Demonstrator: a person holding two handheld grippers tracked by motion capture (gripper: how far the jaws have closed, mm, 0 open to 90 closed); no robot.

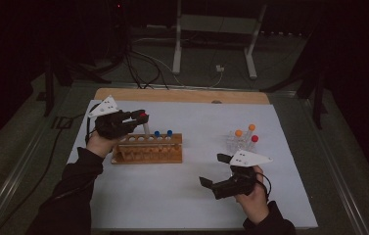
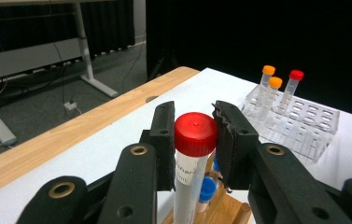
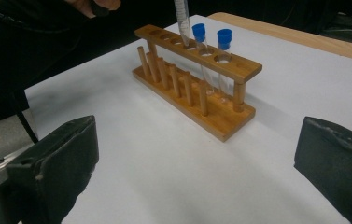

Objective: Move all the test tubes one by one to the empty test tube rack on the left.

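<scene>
Blue-cap tubes point(image 1: 163, 133) right beside rack point(image 1: 148, 154) hole; table point(image 1: 172, 196) front free.

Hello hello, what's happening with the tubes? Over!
Left gripper shut on red-capped tube, its tip at wooden rack. Right gripper open, nothing between jaws. Two blue-capped tubes alongside.

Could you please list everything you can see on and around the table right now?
Red-capped tube: one, clear with red cap, held upright over the wooden rack, lower end at a rack hole.
Blue-capped tubes: two, clear with blue caps, standing in the wooden rack's end holes.
Wooden rack: one, brown, left half of the table.
Clear rack: one, transparent, right half of the table.
Orange-capped tubes: two, in the clear rack.
Second red-capped tube: one, in the clear rack.
Table: one, white top with a wooden far edge.
Left gripper: one, black, shut on the red-capped tube.
Right gripper: one, black, open, low over the table's right side.
</scene>
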